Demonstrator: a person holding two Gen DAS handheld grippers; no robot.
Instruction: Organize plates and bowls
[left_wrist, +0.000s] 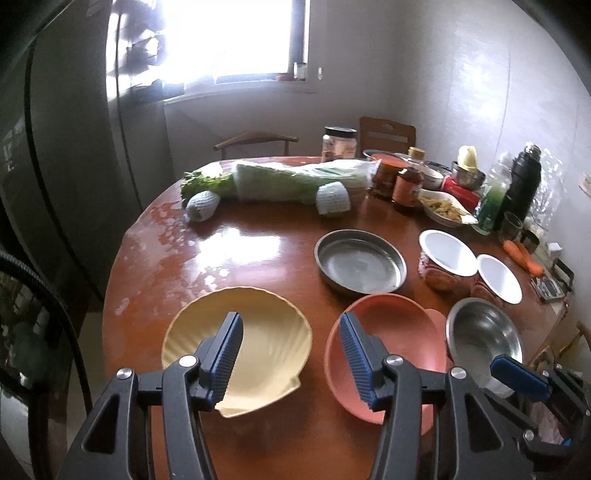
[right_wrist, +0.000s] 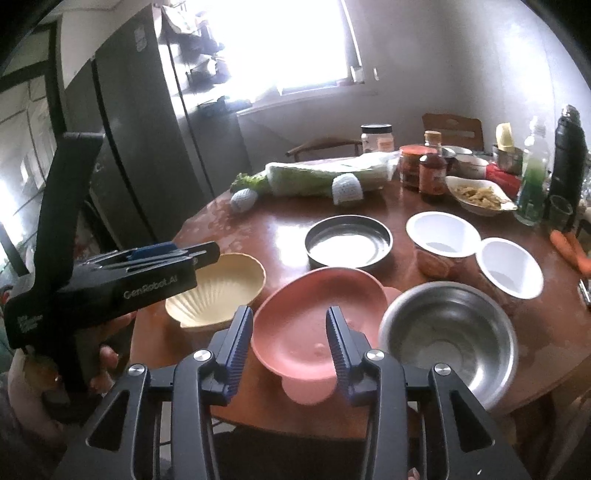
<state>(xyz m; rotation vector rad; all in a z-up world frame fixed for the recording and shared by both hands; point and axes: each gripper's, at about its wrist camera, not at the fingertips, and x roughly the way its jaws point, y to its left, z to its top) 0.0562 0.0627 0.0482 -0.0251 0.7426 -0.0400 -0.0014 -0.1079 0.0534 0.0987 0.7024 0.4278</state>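
Plates and bowls sit apart on the round table (left_wrist: 258, 236): shell plate (left_wrist: 273, 332), pink plate (right_wrist: 317, 314), steel bowl (right_wrist: 448, 332), steel pan (right_wrist: 347, 240) and two white bowls (right_wrist: 443, 232) behind. Left gripper (left_wrist: 291, 354) and right gripper (right_wrist: 290, 345) hover above the near edge, jaws apart, both holding nothing.

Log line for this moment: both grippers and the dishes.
left gripper: open, empty, above yellow shell dish | right gripper: open, empty, above pink dish | steel bowl, steel pan: separate, unstacked
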